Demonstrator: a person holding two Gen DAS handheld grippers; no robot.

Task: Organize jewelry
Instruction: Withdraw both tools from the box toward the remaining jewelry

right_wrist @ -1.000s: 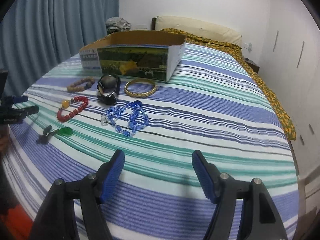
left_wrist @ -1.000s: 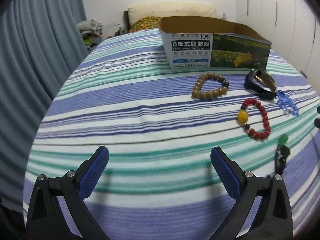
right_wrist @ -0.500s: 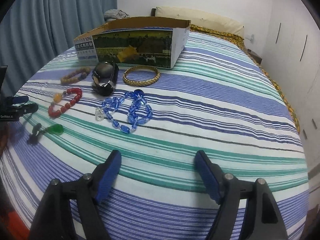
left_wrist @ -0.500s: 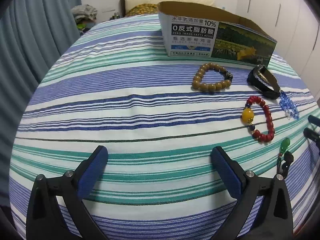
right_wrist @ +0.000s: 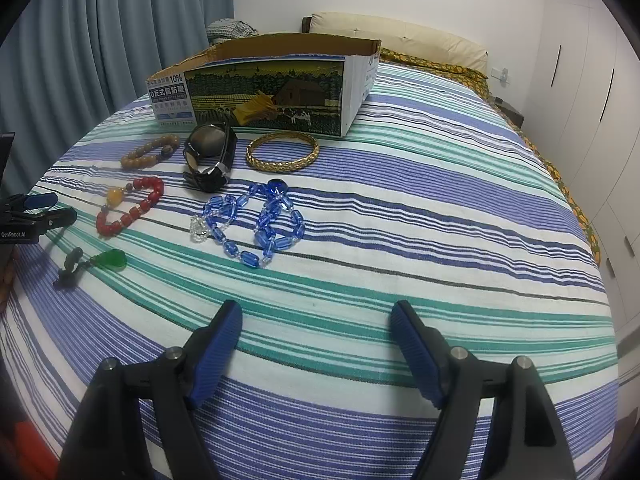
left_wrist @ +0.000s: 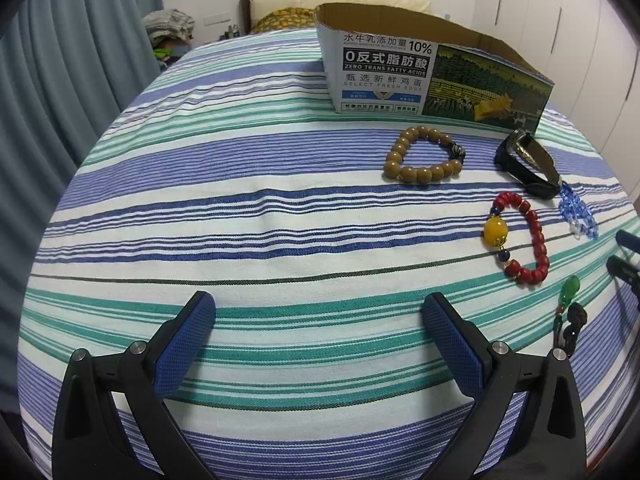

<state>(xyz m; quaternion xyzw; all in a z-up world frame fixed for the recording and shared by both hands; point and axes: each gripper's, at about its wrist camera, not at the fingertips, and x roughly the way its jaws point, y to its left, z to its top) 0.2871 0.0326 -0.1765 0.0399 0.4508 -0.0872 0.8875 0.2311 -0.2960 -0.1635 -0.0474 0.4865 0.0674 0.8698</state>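
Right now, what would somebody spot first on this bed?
Probably the jewelry lying in a cluster on the striped bedspread: a blue bead necklace, a red bracelet, a gold bangle and a black watch. Just behind them stands an open cardboard box.

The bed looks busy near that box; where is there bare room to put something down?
Crowded: the strip in front of the cardboard box, where the wooden bead bracelet, watch, gold bangle, red bracelet, blue necklace and green pendant lie. Free: the striped cover right of the bangle, and left of the wooden beads toward the curtain.
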